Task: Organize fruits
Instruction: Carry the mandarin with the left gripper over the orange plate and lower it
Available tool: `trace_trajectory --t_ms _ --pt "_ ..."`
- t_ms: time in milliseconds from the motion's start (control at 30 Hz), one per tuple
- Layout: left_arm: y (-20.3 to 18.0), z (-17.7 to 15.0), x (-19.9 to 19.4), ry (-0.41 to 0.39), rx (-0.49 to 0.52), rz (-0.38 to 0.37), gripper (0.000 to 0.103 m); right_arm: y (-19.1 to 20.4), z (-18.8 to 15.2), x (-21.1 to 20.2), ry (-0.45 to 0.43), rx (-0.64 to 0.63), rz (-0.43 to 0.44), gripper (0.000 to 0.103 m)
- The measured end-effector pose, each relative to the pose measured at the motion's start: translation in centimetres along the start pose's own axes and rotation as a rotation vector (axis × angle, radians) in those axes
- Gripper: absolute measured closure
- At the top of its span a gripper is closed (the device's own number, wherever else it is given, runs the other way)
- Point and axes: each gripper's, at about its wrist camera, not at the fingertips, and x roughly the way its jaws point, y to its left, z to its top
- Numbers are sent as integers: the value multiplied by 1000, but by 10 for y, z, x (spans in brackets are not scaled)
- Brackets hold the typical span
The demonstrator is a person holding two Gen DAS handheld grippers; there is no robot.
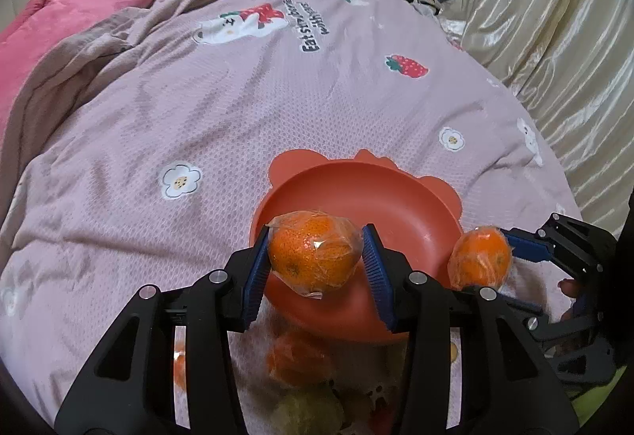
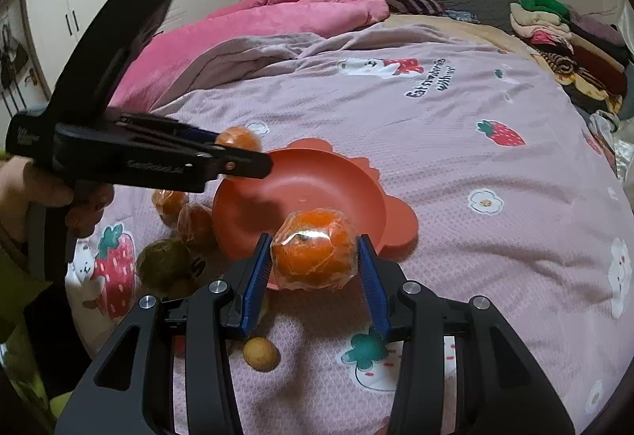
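An orange-red bear-shaped bowl [image 1: 364,197] lies empty on the bed; it also shows in the right wrist view [image 2: 301,177]. My left gripper [image 1: 316,254] is shut on a plastic-wrapped orange [image 1: 315,250] held over the bowl's near rim. My right gripper [image 2: 313,256] is shut on another wrapped orange [image 2: 313,252] at the bowl's near edge; that orange shows in the left wrist view [image 1: 481,256]. The left gripper's orange shows in the right wrist view [image 2: 239,139] above the bowl's far left rim.
Two wrapped oranges [image 2: 186,213], a green fruit [image 2: 164,262] and a small yellow-brown fruit [image 2: 259,353] lie on the pink strawberry-print cover [image 2: 455,165] left of and in front of the bowl. A pink quilt [image 2: 277,18] and stacked clothes [image 2: 570,38] lie at the back.
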Motion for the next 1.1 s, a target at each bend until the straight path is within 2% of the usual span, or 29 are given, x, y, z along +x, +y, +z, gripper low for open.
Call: trace_trajectory --t_ms 600,1100 --pt "-2 0 21 54 17 3 66 10 5 21 65 -58 19 61" --pt "0 -2 20 43 11 -4 65 14 7 32 100 -71 9 60"
